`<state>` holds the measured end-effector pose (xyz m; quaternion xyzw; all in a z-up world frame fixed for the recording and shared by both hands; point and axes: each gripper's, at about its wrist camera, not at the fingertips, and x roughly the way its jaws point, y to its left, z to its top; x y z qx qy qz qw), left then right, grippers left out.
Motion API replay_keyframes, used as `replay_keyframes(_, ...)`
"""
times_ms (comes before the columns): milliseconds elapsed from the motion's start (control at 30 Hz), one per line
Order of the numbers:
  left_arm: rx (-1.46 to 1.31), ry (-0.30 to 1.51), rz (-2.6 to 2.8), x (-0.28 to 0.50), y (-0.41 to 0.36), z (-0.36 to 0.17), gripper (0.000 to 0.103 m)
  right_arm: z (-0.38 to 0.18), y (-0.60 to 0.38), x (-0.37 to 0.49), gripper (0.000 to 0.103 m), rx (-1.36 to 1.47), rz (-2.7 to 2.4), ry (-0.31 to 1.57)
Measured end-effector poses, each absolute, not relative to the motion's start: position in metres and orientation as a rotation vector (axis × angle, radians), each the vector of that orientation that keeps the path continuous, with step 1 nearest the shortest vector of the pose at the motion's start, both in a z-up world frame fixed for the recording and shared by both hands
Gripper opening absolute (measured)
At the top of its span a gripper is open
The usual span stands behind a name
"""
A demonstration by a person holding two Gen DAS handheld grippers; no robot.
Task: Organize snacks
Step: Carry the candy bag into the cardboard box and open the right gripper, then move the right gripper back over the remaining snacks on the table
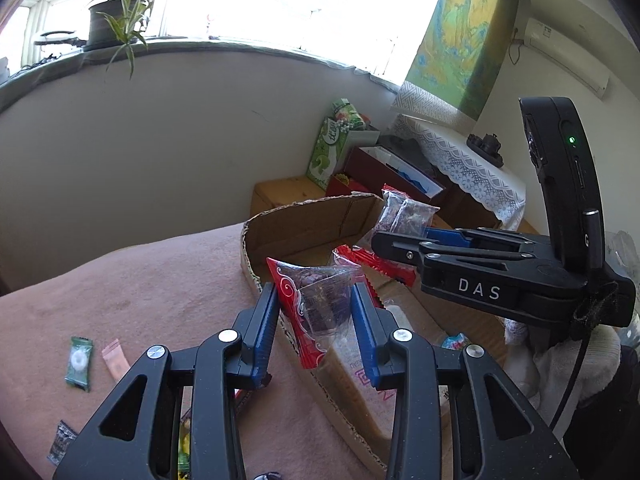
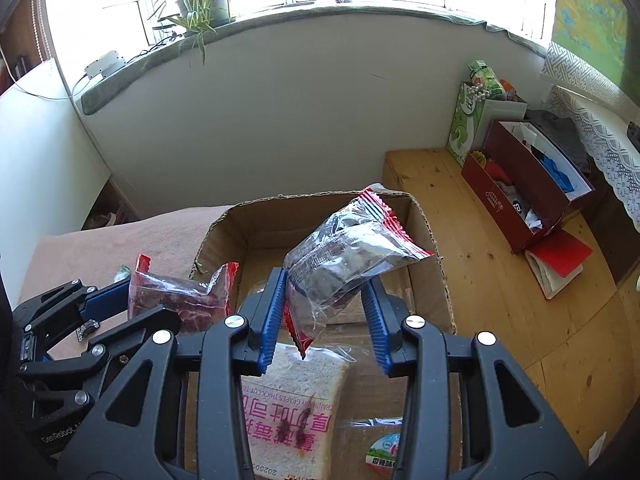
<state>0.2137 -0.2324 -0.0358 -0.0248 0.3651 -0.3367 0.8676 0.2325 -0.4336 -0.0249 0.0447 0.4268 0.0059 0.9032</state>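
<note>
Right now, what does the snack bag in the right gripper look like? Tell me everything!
The snack bag is a small crinkly pouch of clear plastic with red crimped ends, and dark chunky pieces show through it. It looks sealed. It tilts, upper end leaning up and right, lower red corner hanging down. The right gripper pinches its lower part between blue ribbed fingers, holding it in the air over the open cardboard box. Nothing else touches it.

Bread bag [image 2: 296, 408] in the cardboard box [image 2: 434, 248]: lower part cut off by the frame edge, sides hidden behind gripper arms. Round-label pack [image 2: 385, 453] cut off too, print unreadable. Small dark sachet [image 1: 61, 442], near left: text too small.
</note>
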Motion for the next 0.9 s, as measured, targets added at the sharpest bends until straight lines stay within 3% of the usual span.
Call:
replay_keyframes(400,-0.039,0.771,-0.768,0.207,-0.249,-0.036,0.036,-0.032,-0.442,0.253,0.041,0.087,0.008,0.901)
replay_keyframes(433,-0.037,0.769,-0.770,0.206,-0.250,-0.036,0.038,-0.032,-0.442,0.254,0.041,0.086,0.011,0.903)
replay_keyframes(500,-0.033,0.773,-0.772,0.205,-0.251,-0.035,0.053,-0.032,-0.441,0.253,0.042,0.081,0.010,0.900)
replay_keyframes(533,-0.034,0.771,-0.772,0.205,-0.252,-0.035,0.056,-0.032,-0.440,0.253,0.045,0.078,0.006,0.901)
replay_keyframes(600,-0.030,0.770,-0.771,0.203,-0.251,-0.034,0.057,-0.031,-0.440,0.252,0.067,0.077,0.002,0.893)
replay_keyframes(633,-0.028,0.771,-0.769,0.202,-0.251,-0.034,0.057,-0.029,-0.440,0.251,0.070,0.074,-0.001,0.886)
replay_keyframes(900,-0.031,0.776,-0.760,0.199,-0.241,-0.033,0.057,-0.023,-0.439,0.245,0.072,0.068,-0.011,0.873)
